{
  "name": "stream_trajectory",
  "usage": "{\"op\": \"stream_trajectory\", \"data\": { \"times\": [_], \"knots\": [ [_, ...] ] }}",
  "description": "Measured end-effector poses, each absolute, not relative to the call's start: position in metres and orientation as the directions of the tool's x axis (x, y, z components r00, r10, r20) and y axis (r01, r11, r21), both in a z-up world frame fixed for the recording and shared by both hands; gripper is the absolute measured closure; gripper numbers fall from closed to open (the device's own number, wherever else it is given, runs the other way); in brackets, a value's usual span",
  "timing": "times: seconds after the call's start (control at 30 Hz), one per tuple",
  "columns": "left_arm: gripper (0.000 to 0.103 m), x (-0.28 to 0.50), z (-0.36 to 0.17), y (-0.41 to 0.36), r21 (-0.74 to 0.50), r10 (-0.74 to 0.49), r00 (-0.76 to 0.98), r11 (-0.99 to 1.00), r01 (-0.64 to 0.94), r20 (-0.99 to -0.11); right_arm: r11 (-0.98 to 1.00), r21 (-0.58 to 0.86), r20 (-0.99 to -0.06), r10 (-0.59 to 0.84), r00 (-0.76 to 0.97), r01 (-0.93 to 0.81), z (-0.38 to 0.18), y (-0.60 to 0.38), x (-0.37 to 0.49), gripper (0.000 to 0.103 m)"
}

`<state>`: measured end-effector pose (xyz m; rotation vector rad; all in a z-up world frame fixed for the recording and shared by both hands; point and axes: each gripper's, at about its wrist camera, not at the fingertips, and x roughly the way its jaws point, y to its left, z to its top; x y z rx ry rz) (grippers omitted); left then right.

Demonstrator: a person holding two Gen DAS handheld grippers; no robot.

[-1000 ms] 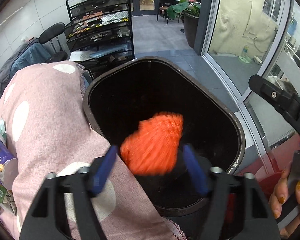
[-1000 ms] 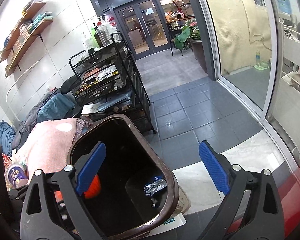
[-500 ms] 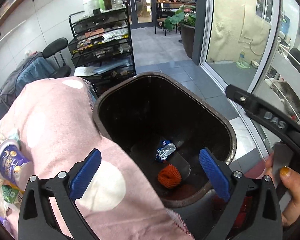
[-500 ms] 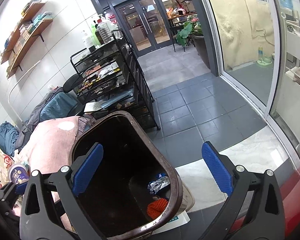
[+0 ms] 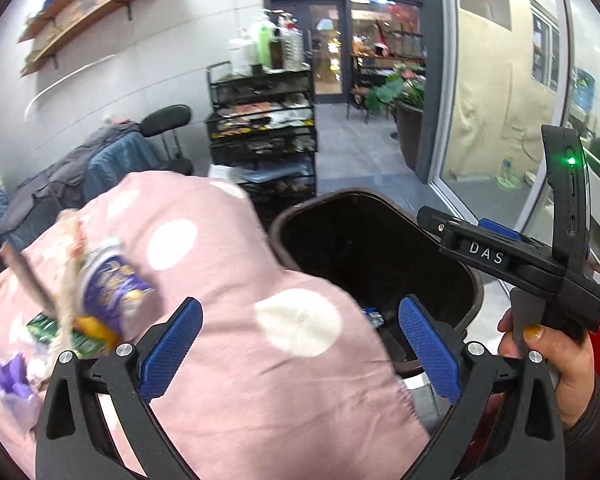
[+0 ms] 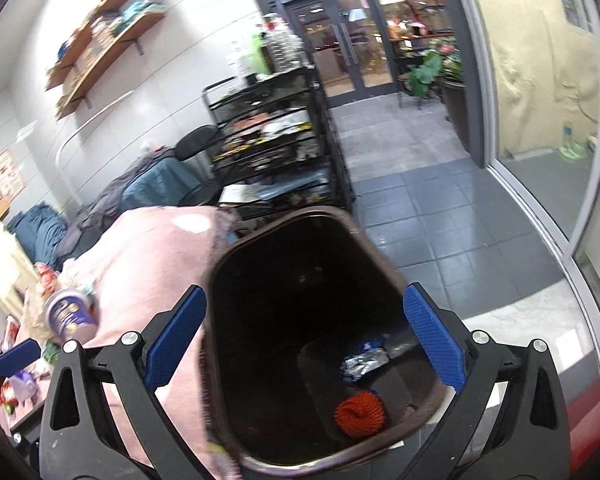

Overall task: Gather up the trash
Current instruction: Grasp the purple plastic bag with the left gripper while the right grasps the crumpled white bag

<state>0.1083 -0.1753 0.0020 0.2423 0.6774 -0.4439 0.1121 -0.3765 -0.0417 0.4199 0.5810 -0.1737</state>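
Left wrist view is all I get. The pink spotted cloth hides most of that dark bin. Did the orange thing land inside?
Observer: Yes. In the right wrist view the orange mesh ball lies on the bottom of the bin.
Operator: Is anything else down there? I only see a sliver of something shiny.
Observer: That is a crumpled silver and blue wrapper, lying apart from the ball, further in.
Operator: And the other gripper, is it carrying anything?
Observer: No. The right gripper is open and empty, with the mouth of the bin showing between its blue pads.
Operator: Is mine empty too?
Observer: Yes, the left gripper is open with nothing between its pads.
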Motion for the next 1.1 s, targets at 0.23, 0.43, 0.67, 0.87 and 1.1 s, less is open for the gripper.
{"op": "stream_trajectory", "data": {
  "times": [0.23,0.43,0.67,0.87,1.1],
  "knots": [
    [0.005,0.105,-0.001,-0.124,0.088,-0.209,0.752,0.938,0.334,-0.625,0.936,0.330,-0.552,0.087,0.829,0.121,-0.031,-0.324,0.121,0.006],
    [0.005,0.099,-0.006,-0.072,0.106,-0.092,0.783,0.975,0.198,-0.615,0.952,0.302,-0.545,0.220,0.810,-0.055,-0.021,-0.265,0.125,0.006],
    [0.005,0.101,-0.004,0.004,0.047,0.049,0.792,0.999,-0.026,-0.609,0.933,0.259,-0.537,0.355,0.765,-0.250,-0.009,-0.193,0.130,0.006],
    [0.005,0.098,-0.008,0.064,0.009,0.159,0.769,0.981,-0.195,-0.619,0.903,0.233,-0.522,0.429,0.737,-0.361,0.004,-0.147,0.134,0.006],
    [0.006,0.117,-0.015,0.093,-0.061,0.120,0.744,0.975,-0.212,-0.657,0.875,0.260,-0.534,0.482,0.694,-0.408,0.012,-0.115,0.154,0.006]
  ]
}}
